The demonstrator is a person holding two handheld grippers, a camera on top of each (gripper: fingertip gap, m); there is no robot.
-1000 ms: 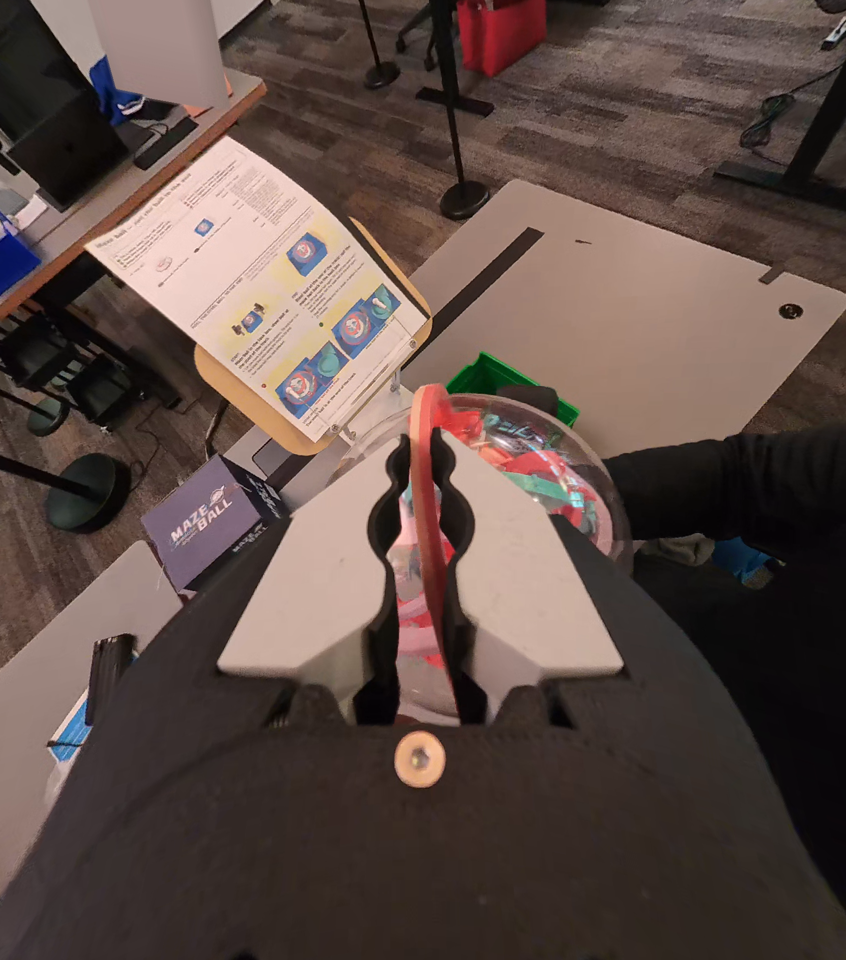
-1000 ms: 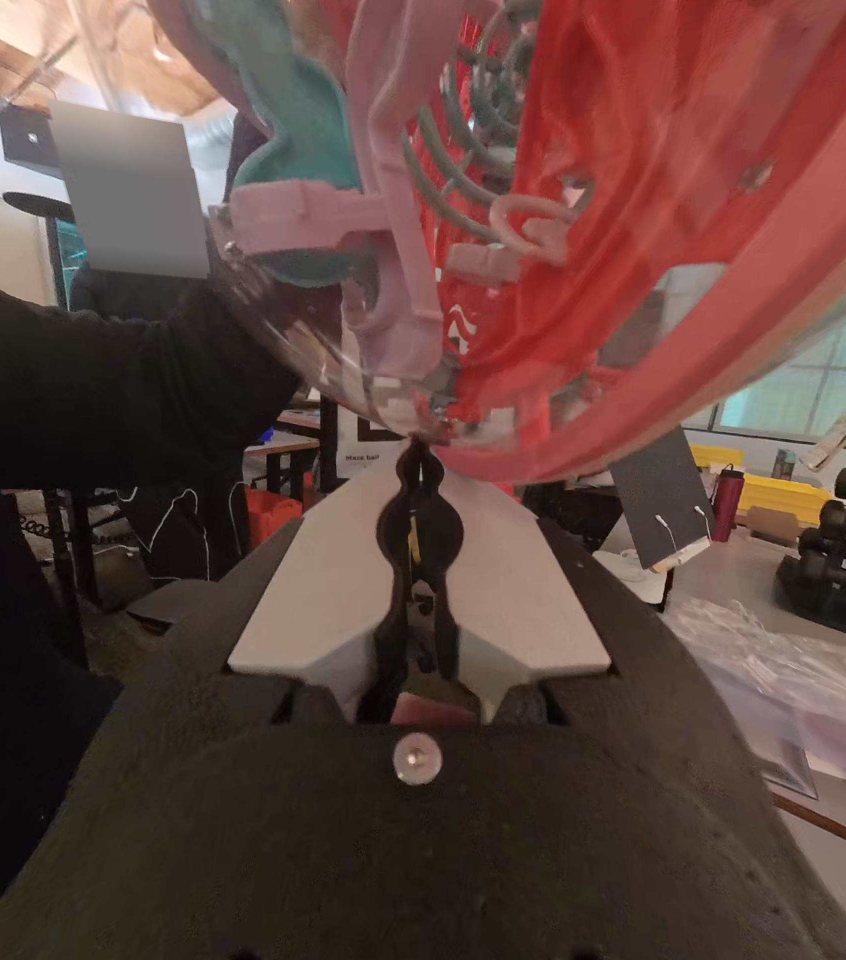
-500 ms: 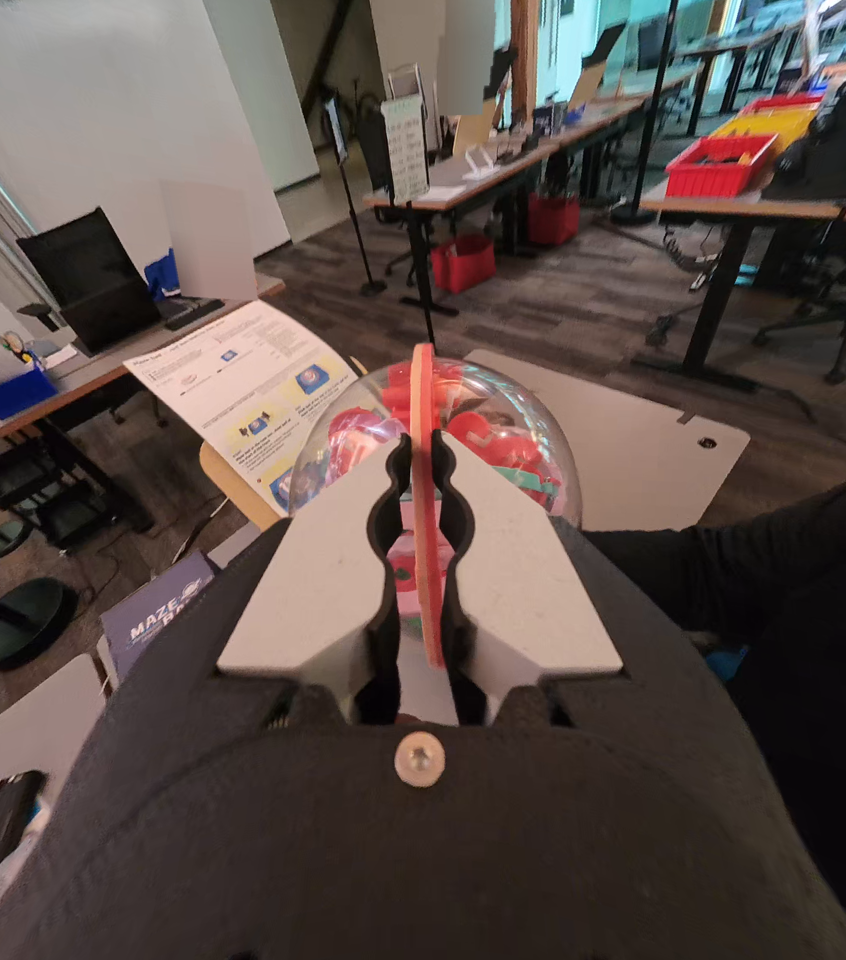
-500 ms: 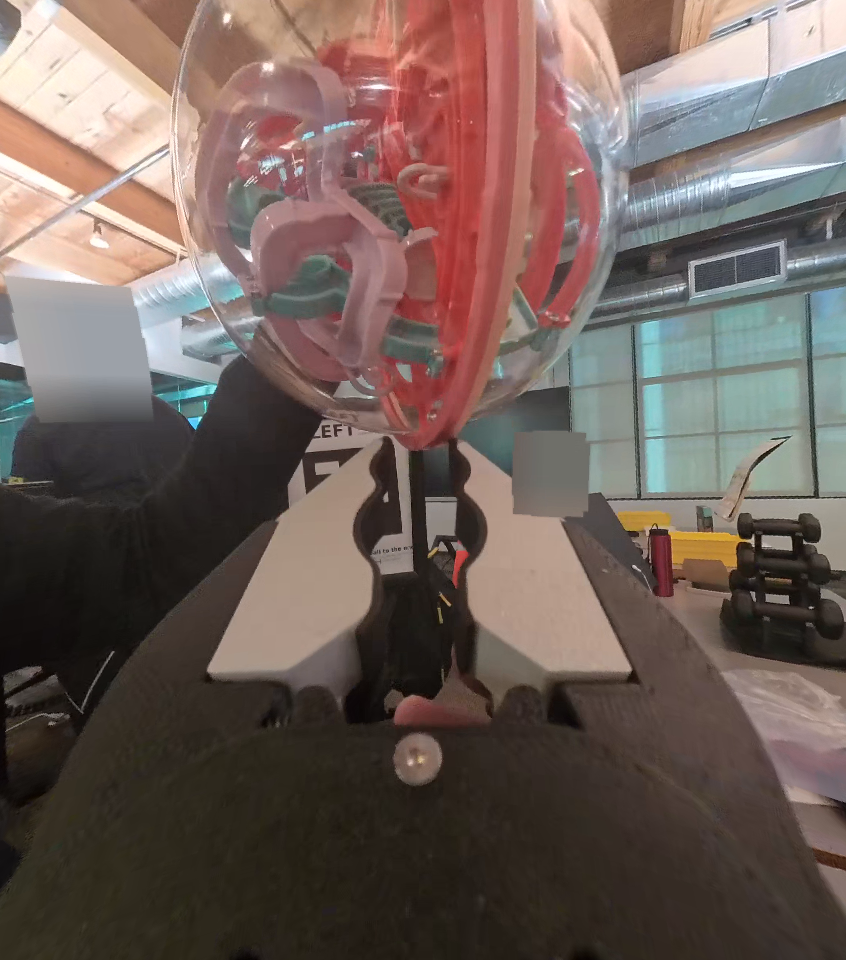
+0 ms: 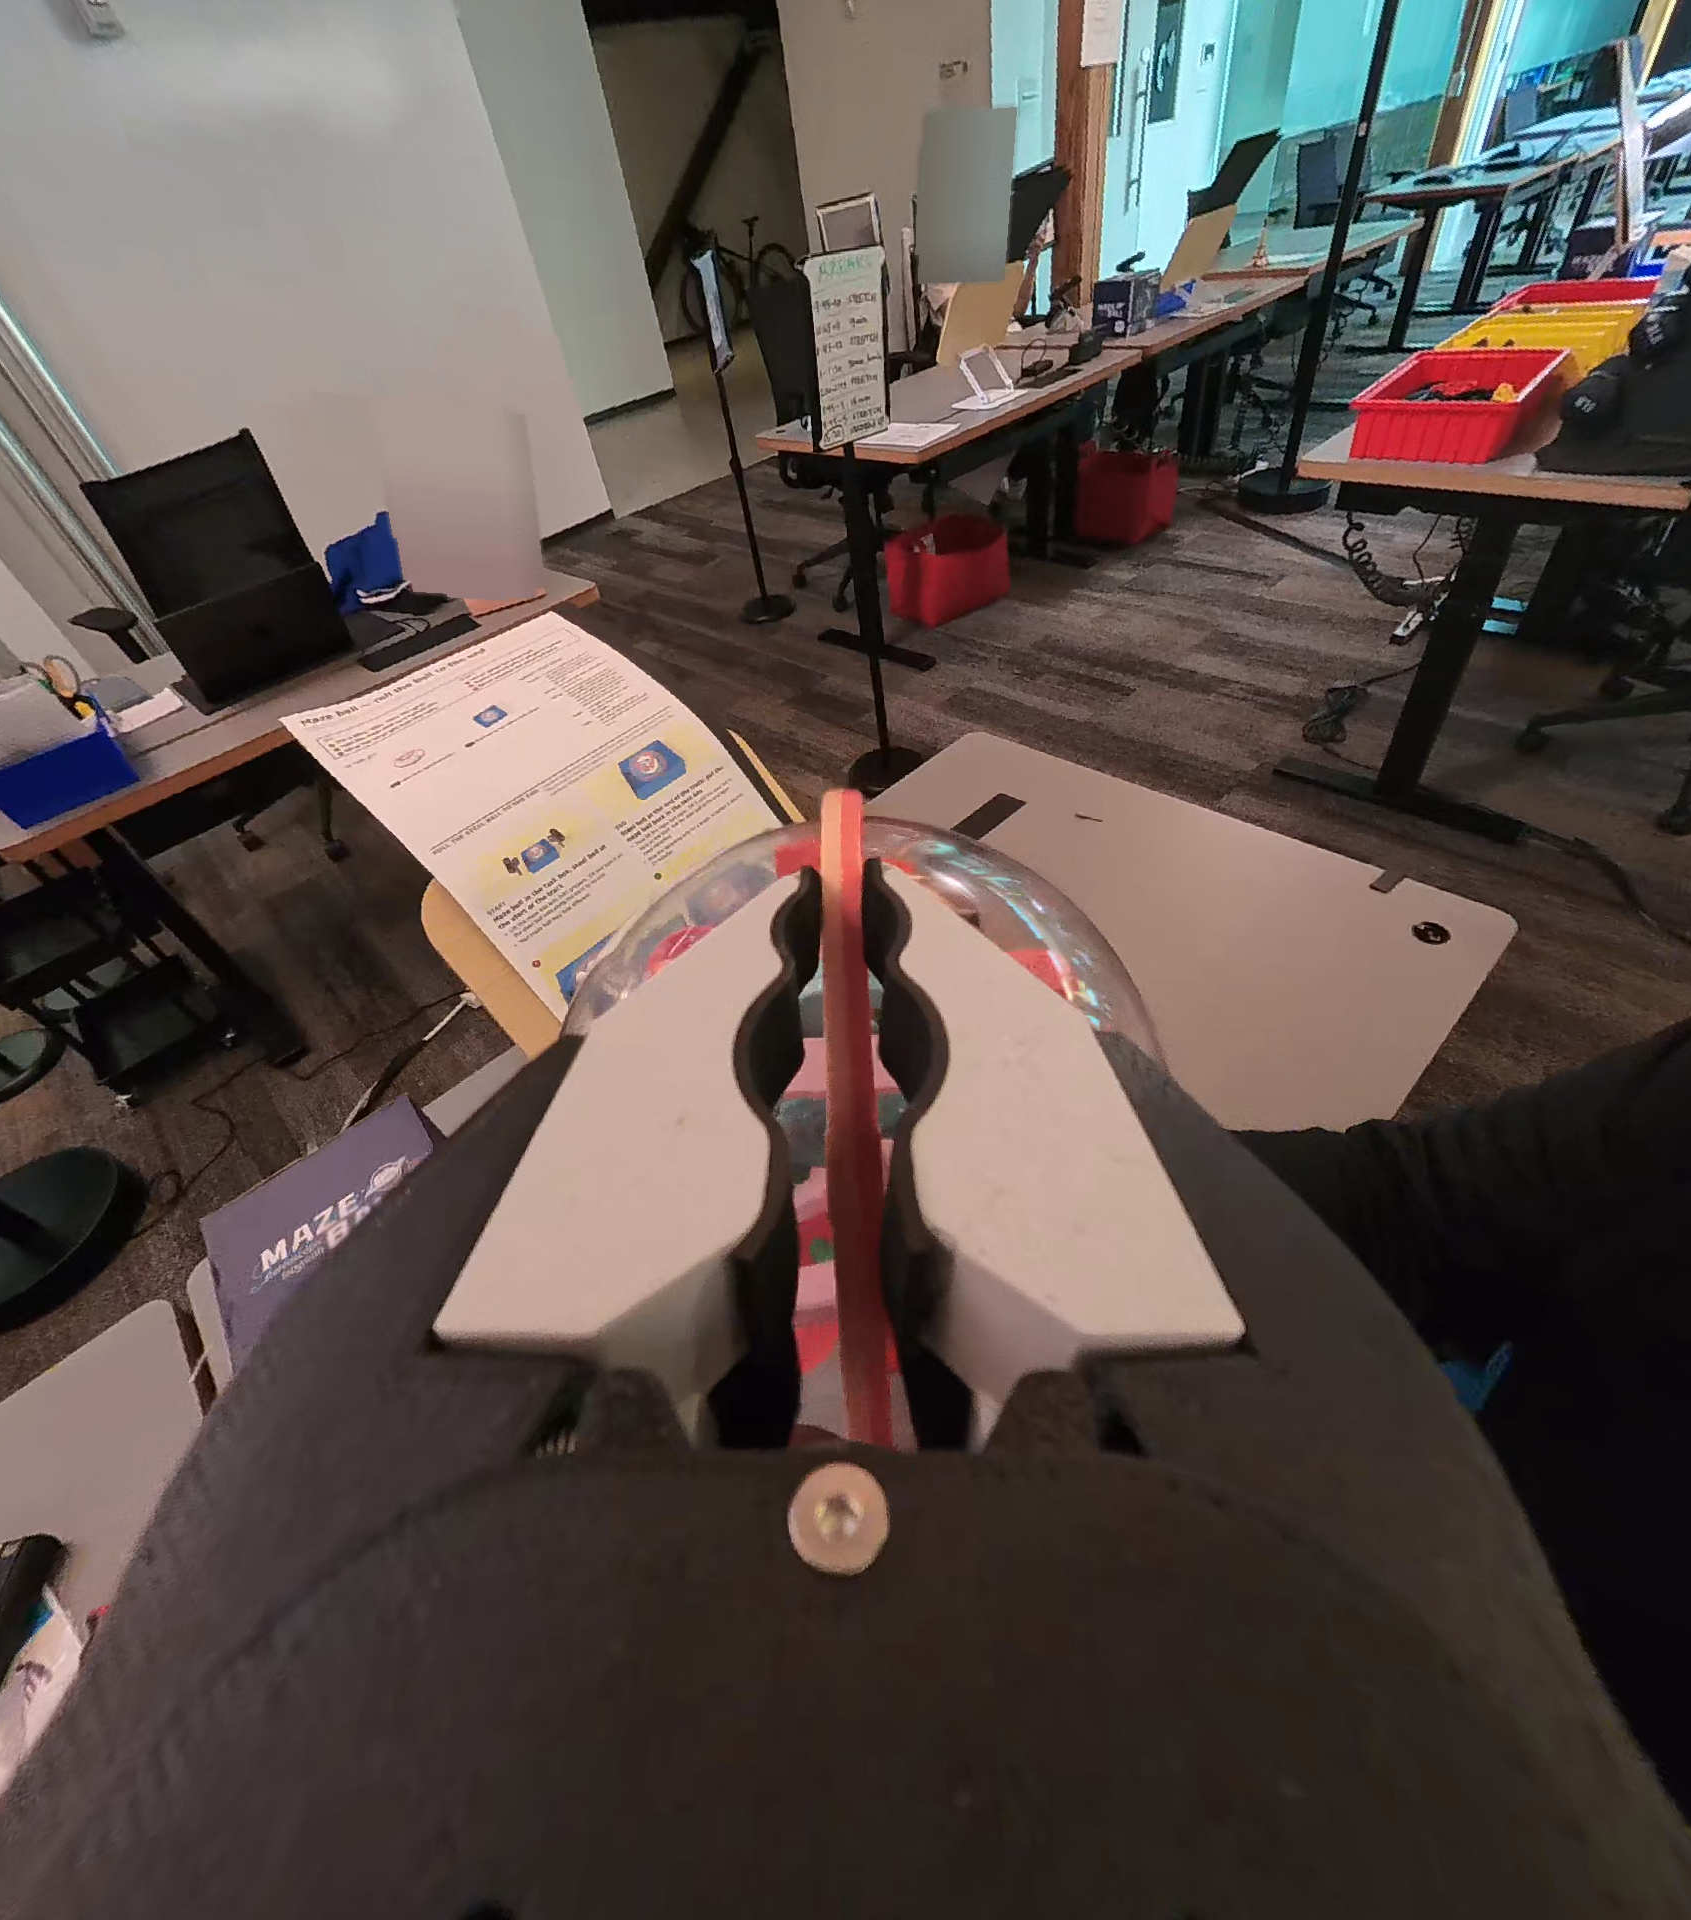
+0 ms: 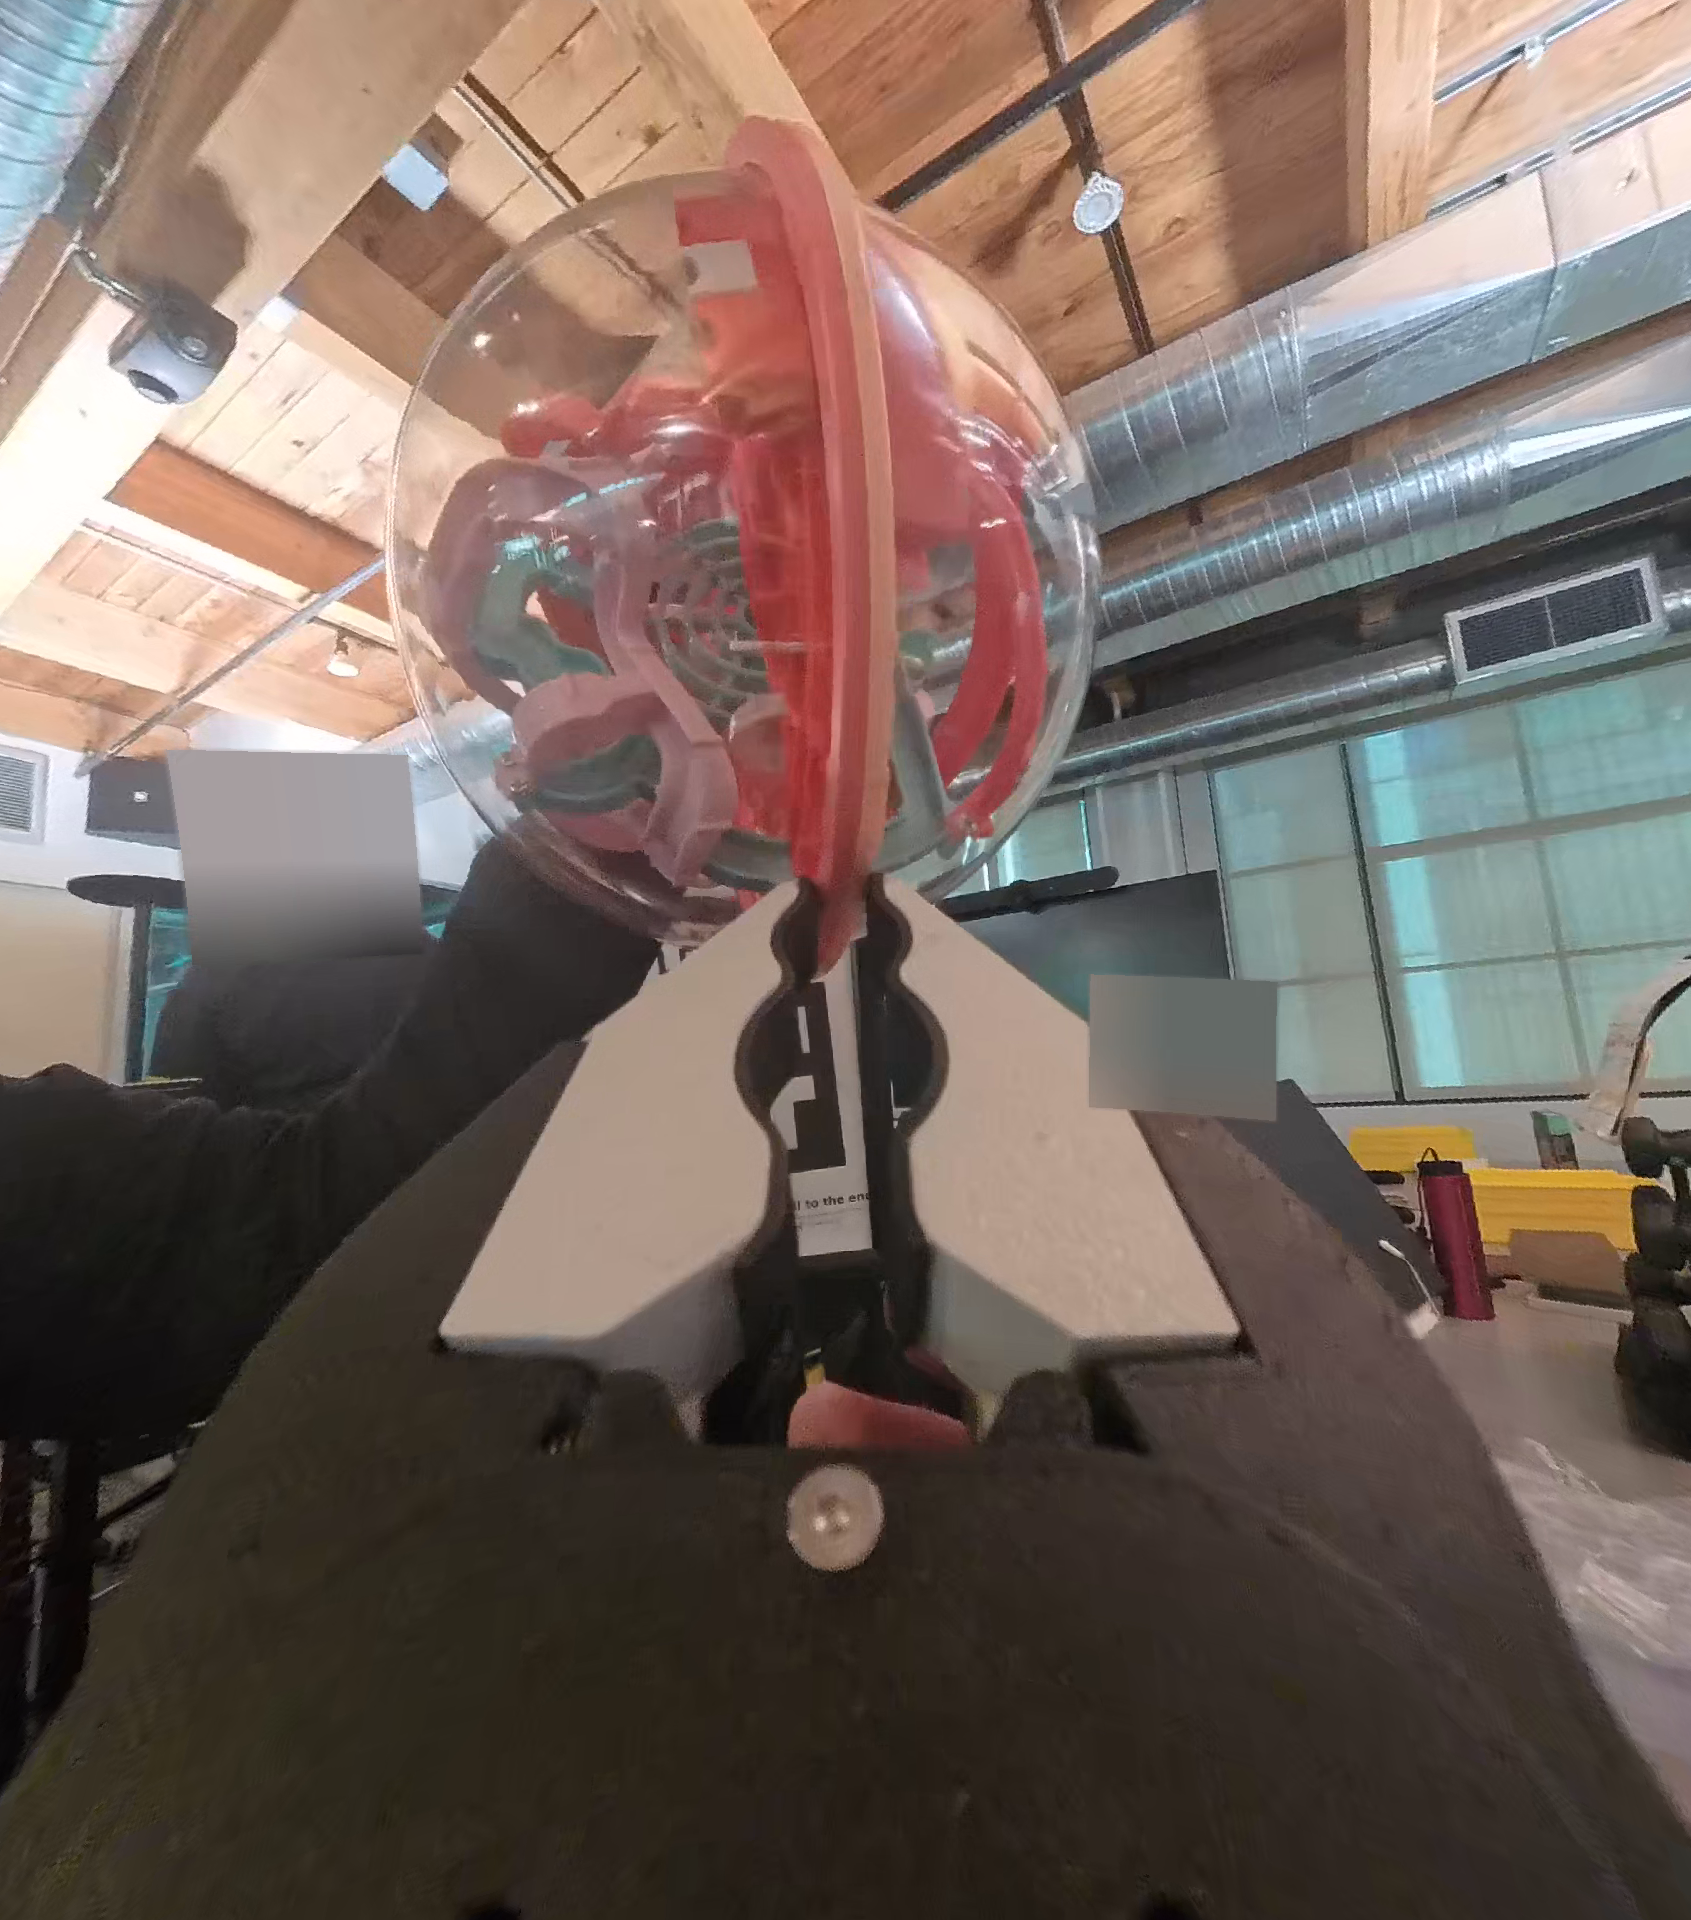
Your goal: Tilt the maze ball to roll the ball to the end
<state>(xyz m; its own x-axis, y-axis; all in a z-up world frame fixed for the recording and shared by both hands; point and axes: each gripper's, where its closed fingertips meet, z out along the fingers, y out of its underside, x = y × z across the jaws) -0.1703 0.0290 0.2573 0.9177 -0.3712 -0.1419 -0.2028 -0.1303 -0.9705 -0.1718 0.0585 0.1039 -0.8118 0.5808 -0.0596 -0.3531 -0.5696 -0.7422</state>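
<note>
Left wrist view: the maze ball (image 5: 1007,914), a clear sphere packed with red, pink and teal tracks, is being held directly ahead of the left gripper (image 5: 843,883). Its red rim (image 5: 846,1039) is being clamped edge-on between the two fingers, which are drawn nearly together with both dark pads pressed against the thin band along much of their length. Beyond the sphere, a printed instruction sheet (image 5: 529,769) is being propped on a tan board, and a dark blue box (image 5: 321,1247) is being kept low on the left, beside a grey table (image 5: 1236,935). A black sleeve (image 5: 1547,1174) is being seen on the right.

Right wrist view: the same maze ball (image 6: 612,540) is being seen from below, raised against a wooden ceiling (image 6: 1236,156) and silver ducts (image 6: 1340,416). The lower edge of the red rim (image 6: 846,582) is being pinched at the very tips of the right gripper (image 6: 839,914), whose fingers are likewise almost closed, the pads being pressed onto the band from both sides. The sphere is thus being carried off any surface, gripped by its rim at two places. A black sleeve (image 6: 197,1195) is being seen reaching in from the left behind the ball.
</note>
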